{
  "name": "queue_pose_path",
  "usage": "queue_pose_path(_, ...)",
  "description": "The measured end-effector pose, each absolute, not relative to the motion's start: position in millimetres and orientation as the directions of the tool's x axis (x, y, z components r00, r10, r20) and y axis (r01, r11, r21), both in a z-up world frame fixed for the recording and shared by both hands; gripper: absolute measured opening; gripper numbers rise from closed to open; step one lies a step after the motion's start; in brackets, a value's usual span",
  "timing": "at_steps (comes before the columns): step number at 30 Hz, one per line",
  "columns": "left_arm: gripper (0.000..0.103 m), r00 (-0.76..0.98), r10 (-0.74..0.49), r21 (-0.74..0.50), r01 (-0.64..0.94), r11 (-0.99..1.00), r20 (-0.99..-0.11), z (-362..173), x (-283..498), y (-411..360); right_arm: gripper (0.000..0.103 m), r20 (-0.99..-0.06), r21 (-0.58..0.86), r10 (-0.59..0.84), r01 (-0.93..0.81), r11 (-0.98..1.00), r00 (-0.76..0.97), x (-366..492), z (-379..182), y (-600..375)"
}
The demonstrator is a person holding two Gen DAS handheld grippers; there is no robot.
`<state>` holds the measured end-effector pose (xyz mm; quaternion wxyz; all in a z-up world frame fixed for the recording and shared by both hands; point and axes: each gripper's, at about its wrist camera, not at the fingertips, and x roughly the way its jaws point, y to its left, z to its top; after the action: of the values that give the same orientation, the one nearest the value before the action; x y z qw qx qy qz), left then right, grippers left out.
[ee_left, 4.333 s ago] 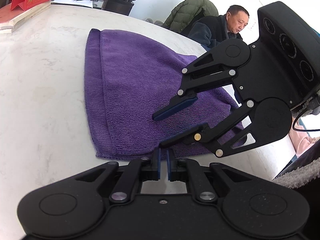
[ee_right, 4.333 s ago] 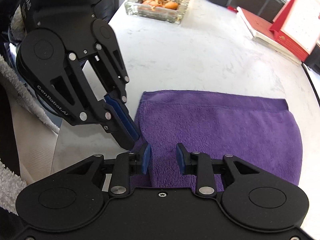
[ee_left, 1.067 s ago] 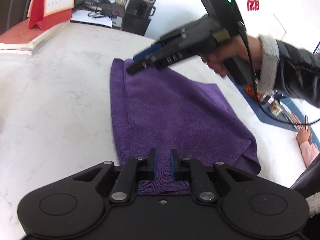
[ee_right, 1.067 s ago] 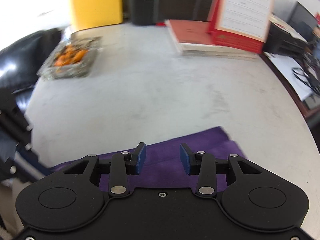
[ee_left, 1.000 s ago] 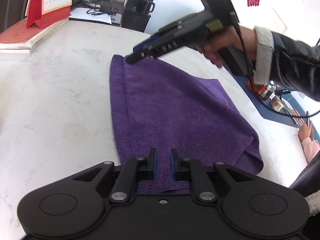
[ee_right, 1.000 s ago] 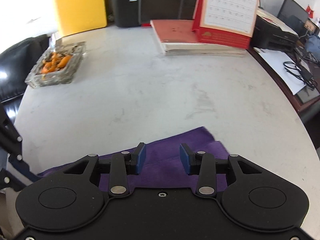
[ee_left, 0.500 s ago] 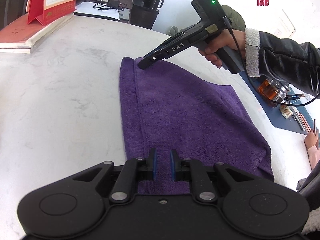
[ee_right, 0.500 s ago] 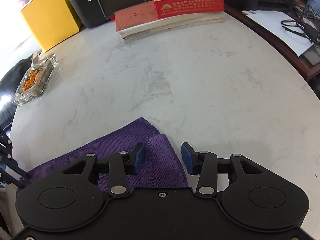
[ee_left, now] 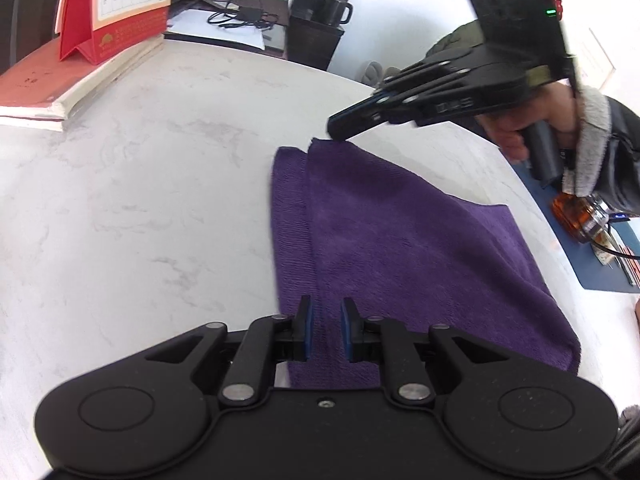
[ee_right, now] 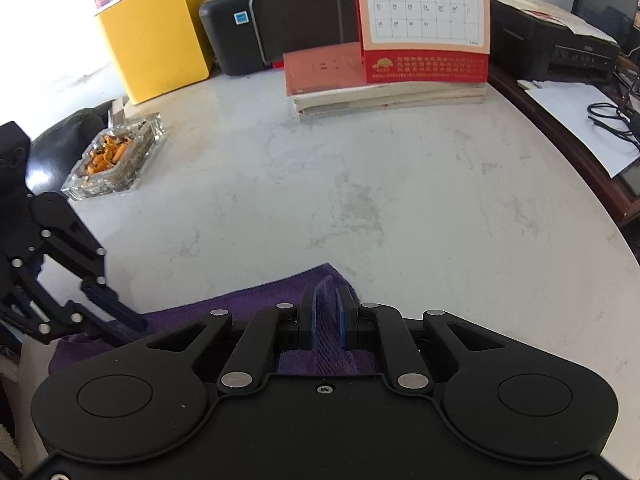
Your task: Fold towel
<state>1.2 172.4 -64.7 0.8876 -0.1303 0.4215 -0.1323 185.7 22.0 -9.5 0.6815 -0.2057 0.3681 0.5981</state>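
A purple towel point(ee_left: 400, 248) lies folded on the white marble table point(ee_left: 140, 200). My left gripper point(ee_left: 326, 330) sits at the towel's near edge with its jaws a little apart and cloth between them. My right gripper point(ee_right: 326, 314) is shut on the towel's far corner point(ee_right: 326, 280), and the cloth bunches up between its pads. In the left wrist view the right gripper point(ee_left: 340, 126) hangs just over that far corner. The left gripper also shows in the right wrist view point(ee_right: 116, 312), low at the left.
A red desk calendar point(ee_right: 424, 20) stands on a stack of books point(ee_right: 384, 96) at the table's far side. A glass ashtray point(ee_right: 116, 160) sits at the far left, with a yellow box point(ee_right: 152, 36) and a printer point(ee_right: 280, 20) behind. A blue mat point(ee_left: 600, 252) lies to the right.
My right gripper has travelled from the near end to the towel's far corner and closed on it. My left gripper has stayed at the near edge, with its jaws slightly wider than before.
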Motion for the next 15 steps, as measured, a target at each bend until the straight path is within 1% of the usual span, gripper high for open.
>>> queue_pose_path(3,0.013,0.606,-0.339,-0.339,0.120,0.933,-0.719,-66.5,3.6,175.2,0.002,-0.705,0.203,0.708,-0.967,0.157,-0.034,184.6,4.7,24.7)
queue_pose_path(7,0.013,0.605,-0.342,-0.341,0.121,0.932,-0.719,-65.7,3.4,177.3,0.004,-0.731,0.143,0.683,-0.974,0.174,0.015,186.5,5.7,29.9)
queue_pose_path(10,0.013,0.603,-0.346,-0.340,0.128,0.932,-0.719,-66.1,4.5,176.5,0.013,-0.765,0.096,0.641,-0.972,0.216,0.067,192.7,-5.2,28.1)
queue_pose_path(12,0.013,0.603,-0.346,-0.339,0.131,0.932,-0.718,-66.5,6.2,175.6,0.024,-0.793,0.085,0.605,-0.967,0.239,0.080,200.1,-17.8,27.9)
queue_pose_path(14,0.013,0.607,-0.341,-0.334,0.129,0.934,-0.718,-66.0,8.8,175.5,0.028,-0.814,0.084,0.576,-0.964,0.251,0.079,206.0,-30.0,28.6)
queue_pose_path(15,0.013,0.610,-0.337,-0.330,0.128,0.935,-0.718,-65.5,10.0,175.5,0.028,-0.824,0.085,0.562,-0.964,0.253,0.075,208.6,-36.1,29.3)
